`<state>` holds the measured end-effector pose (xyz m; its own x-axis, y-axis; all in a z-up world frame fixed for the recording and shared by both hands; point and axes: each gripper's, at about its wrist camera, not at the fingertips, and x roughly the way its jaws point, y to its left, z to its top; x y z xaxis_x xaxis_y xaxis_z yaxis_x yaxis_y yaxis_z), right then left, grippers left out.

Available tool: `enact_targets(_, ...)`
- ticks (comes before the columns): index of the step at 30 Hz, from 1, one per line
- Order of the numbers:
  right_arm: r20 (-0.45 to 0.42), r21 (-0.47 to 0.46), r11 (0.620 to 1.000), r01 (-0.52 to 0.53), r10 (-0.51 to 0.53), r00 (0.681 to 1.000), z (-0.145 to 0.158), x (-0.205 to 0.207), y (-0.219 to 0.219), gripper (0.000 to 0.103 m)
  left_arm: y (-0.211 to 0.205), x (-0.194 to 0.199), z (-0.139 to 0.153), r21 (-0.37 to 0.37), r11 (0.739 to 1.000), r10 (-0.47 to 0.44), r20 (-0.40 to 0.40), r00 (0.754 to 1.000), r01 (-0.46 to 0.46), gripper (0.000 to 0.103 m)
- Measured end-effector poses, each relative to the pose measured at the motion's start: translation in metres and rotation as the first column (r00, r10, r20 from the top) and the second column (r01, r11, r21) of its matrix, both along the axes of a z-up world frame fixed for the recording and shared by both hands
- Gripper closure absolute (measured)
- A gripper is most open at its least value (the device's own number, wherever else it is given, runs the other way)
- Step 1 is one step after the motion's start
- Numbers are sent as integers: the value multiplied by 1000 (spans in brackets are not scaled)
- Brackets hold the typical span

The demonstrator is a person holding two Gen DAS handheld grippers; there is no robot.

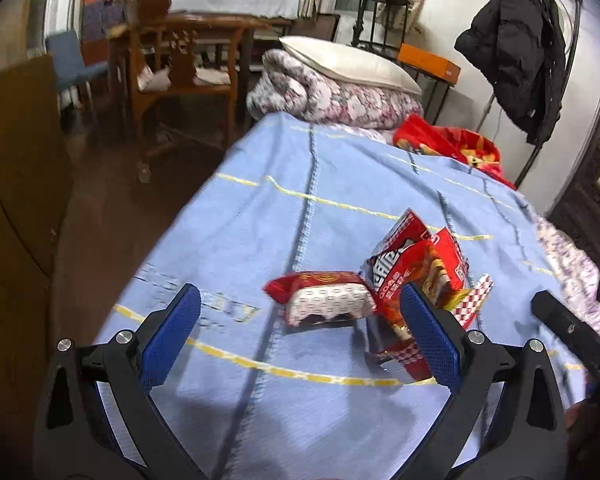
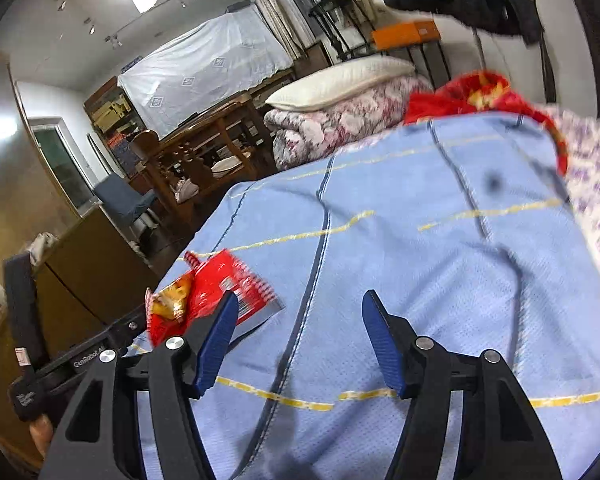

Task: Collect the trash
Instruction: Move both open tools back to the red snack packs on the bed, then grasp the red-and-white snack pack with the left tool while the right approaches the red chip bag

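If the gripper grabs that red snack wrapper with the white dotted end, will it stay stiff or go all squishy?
The red snack wrapper would probably crumple; its torn end looks creased and folded. It likely weighs little, since it appears empty and barely dents the blue blanket. Its shiny film may slip.

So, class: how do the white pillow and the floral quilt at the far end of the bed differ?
The pillow is plain white; the quilt bears a pink-and-maroon flower print. The pillow lies flat on top; the quilt sits folded into a thick bundle beneath it. Both are bedding, stacked beyond the blue blanket.
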<state>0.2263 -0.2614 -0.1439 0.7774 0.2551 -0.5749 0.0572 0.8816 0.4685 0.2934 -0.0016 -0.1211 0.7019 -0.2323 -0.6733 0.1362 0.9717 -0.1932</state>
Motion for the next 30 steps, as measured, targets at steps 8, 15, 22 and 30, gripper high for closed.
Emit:
enact_targets(8,49,56,998,-13,11,999,1,-1,2,34,-32,-4,3,32,988,-149,18,989,148,7)
enact_targets(15,31,72,997,-14,11,999,3,1,4,32,-13,20,-6,-45,998,-44,-66,997,41,7)
enact_targets(22,10,35,999,-13,13,1000,3,5,11,29,-20,26,-13,23,999,-41,-121,992,44,7)
enact_targets(30,-17,1,1000,-18,18,1000,2,8,17,29,-11,18,-11,-4,999,-48,-92,995,48,46)
